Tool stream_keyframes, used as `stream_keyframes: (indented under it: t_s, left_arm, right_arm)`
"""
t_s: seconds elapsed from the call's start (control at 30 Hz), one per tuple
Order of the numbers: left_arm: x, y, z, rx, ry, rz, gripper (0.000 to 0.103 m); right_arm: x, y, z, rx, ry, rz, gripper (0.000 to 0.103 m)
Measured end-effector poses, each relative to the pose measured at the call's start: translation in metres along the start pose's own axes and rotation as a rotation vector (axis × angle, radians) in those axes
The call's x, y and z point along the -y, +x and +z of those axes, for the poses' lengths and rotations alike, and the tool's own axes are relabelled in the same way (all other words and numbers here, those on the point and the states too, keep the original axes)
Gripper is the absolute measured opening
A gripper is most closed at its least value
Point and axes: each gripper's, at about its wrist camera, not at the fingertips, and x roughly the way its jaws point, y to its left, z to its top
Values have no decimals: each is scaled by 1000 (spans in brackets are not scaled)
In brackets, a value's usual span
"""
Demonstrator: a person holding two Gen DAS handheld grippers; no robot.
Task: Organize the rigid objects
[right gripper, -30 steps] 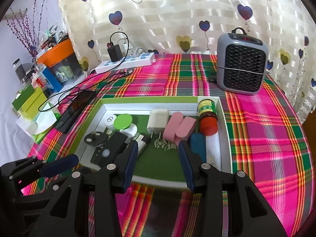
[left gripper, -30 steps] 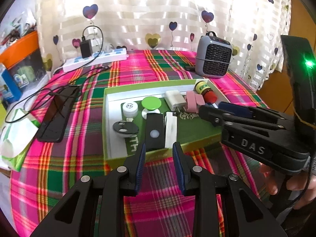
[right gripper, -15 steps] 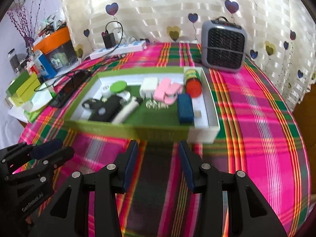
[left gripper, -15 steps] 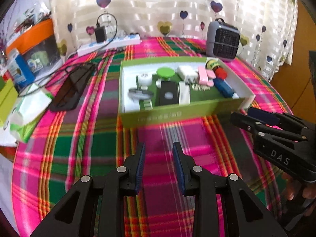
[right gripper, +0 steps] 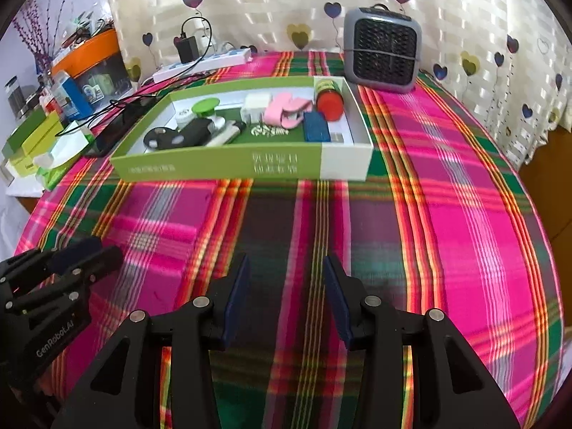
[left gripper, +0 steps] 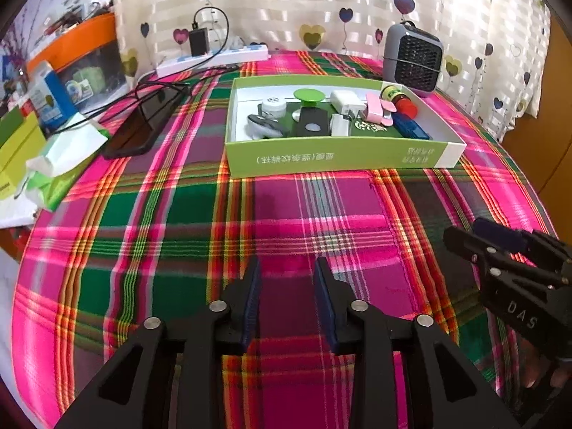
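Observation:
A green and white box (left gripper: 336,153) (right gripper: 236,168) stands on the plaid tablecloth and holds several small objects: a green lid (left gripper: 309,95), a white charger (left gripper: 345,102), pink pieces (left gripper: 379,109), a red-capped jar (right gripper: 329,98), a blue block (right gripper: 315,127) and a black case (left gripper: 312,125). My left gripper (left gripper: 287,279) is open and empty over the cloth, well in front of the box. My right gripper (right gripper: 284,279) is open and empty, also well short of the box; it shows at the right of the left wrist view (left gripper: 500,250).
A grey heater (right gripper: 382,50) stands behind the box. A white power strip (left gripper: 214,60) with a black charger lies at the back. A black phone (left gripper: 143,125), tissue packs (left gripper: 60,164) and coloured boxes (right gripper: 35,132) sit at the left table edge.
Both grippers have pulled back from over the box towards the near edge of the table. The box and its contents have stayed in place. Both grippers stay open.

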Motion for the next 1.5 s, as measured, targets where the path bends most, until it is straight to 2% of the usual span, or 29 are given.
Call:
stream_keyframes:
  t_s: [0.13, 0.43, 1.5]
  left_arm:
    - [6, -1, -4, 6, 19, 26, 34]
    - [13, -4, -12, 36, 1, 53, 35]
    - [13, -5, -16, 56, -2, 59, 35]
  right_arm:
    - [1, -4, -7, 5, 10, -17, 52]
    - [-5, -9, -17, 28, -11, -82, 54]
    - [-3, -9, -19, 39, 4, -90, 56]
